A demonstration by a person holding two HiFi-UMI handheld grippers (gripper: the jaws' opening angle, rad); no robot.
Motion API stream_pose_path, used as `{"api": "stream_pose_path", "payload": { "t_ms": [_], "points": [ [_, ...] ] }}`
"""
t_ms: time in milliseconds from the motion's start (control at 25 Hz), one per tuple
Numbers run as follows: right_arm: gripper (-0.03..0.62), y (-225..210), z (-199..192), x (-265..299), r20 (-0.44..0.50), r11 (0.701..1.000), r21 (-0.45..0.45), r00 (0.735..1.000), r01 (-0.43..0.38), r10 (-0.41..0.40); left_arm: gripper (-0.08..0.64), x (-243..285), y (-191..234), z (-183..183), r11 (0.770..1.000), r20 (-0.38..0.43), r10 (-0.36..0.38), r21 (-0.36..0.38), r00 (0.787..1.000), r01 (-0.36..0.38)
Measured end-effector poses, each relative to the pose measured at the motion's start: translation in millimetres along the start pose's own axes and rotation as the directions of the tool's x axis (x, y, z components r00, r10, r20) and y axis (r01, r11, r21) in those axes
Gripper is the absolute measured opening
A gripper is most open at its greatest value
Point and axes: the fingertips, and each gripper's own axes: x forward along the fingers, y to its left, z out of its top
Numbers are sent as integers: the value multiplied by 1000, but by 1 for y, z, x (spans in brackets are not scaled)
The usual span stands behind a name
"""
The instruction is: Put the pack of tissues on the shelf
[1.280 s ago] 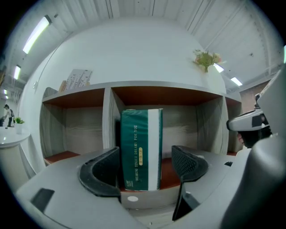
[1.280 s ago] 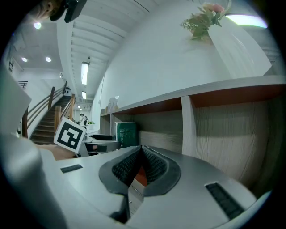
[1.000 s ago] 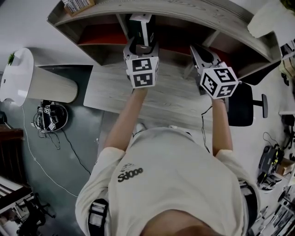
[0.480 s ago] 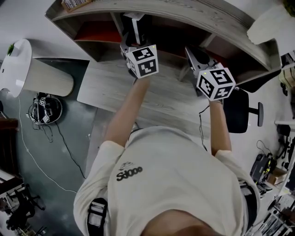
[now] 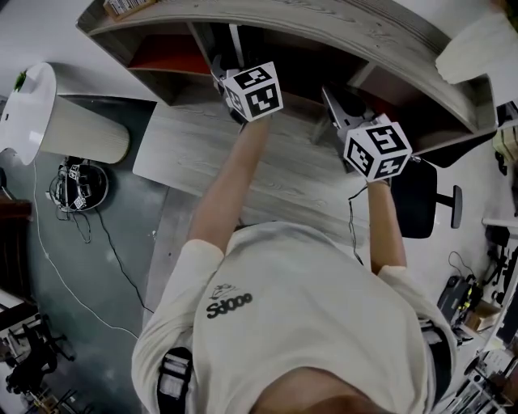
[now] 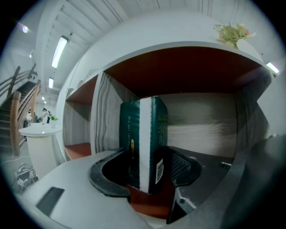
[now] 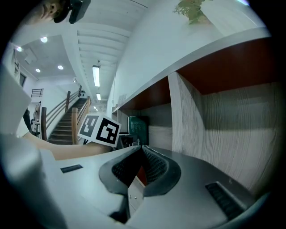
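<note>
The pack of tissues (image 6: pixel 145 143) is dark green with a white stripe and stands upright between the jaws of my left gripper (image 6: pixel 149 169), whose pads (image 6: pixel 182 167) press its sides. In the head view the left gripper (image 5: pixel 232 66) reaches into a dark compartment of the wooden shelf (image 5: pixel 340 24), and the pack (image 5: pixel 235 36) is mostly hidden under the shelf's top board. My right gripper (image 5: pixel 336 103) hovers over the desk just in front of the shelf; its jaws meet at the tips, with nothing between them (image 7: pixel 142 154). The right gripper view also shows the pack (image 7: pixel 138 127).
A grey vertical divider (image 6: pixel 105 116) stands just left of the pack, and the compartment beyond it has a red floor (image 6: pixel 78 150). The wooden desk (image 5: pixel 275 174) lies below the shelf. A white round table (image 5: pixel 32 121) and a black office chair (image 5: pixel 425 198) flank the desk.
My left gripper has carried the pack forward, deeper into the shelf compartment. The right gripper has shifted slightly toward the shelf.
</note>
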Motion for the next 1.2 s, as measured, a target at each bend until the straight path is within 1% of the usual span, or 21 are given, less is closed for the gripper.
{"api": "stream_pose_path", "payload": {
  "t_ms": [200, 320, 440, 520, 560, 640, 720, 840, 920, 960, 1040, 1120, 1200],
  "points": [
    [4, 1, -1, 0, -9, 1000, 10, 1000, 7, -7, 250, 7, 0, 1, 1000, -12, 8, -19, 1000, -9],
    [5, -2, 1, -2, -10, 999, 20, 999, 32, -32, 250, 6, 0, 0, 1000, -11, -11, -14, 1000, 11],
    [4, -2, 3, -6, -7, 998, 22, 998, 57, -57, 245, 1, -1, -1, 999, -25, -49, -13, 998, 49],
    [5, 1, 5, -8, -15, 997, -2, 997, 79, -79, 245, -4, 1, -2, 996, -36, -81, -25, 996, 80],
    [3, 2, 5, -9, -20, 996, -18, 996, 92, -92, 244, -7, 1, -3, 994, -43, -106, -33, 993, 105],
    [5, 5, 7, -10, -26, 993, -43, 993, 113, -114, 227, -14, -3, -5, 983, -61, -183, -44, 981, 180],
    [3, 9, 11, -12, -20, 991, -49, 991, 128, -129, 222, -22, -6, -6, 967, -76, -256, -38, 964, 253],
    [3, 14, 17, -15, -9, 986, -49, 987, 157, -157, 190, -37, -5, -8, 944, -87, -327, 20, 941, 330],
    [5, 17, 21, -15, -4, 983, -54, 984, 177, -177, 156, -48, -3, -9, 920, -95, -381, 58, 920, 387],
    [5, 18, 23, -15, -2, 981, -58, 982, 187, -187, 135, -54, -3, -9, 904, -101, -414, 75, 905, 422],
    [5, 21, 27, -15, 1, 976, -66, 978, 206, -206, 84, -67, -2, -8, 861, -108, -486, 109, 867, 496],
    [4, 26, 30, -13, 4, 972, -81, 976, 220, -220, 54, -80, 1, -7, 815, -112, -551, 140, 827, 563],
    [3, 32, 35, -12, 13, 969, -104, 975, 223, -223, 38, -93, 5, -4, 771, -109, -605, 167, 789, 615]
  ]
}}
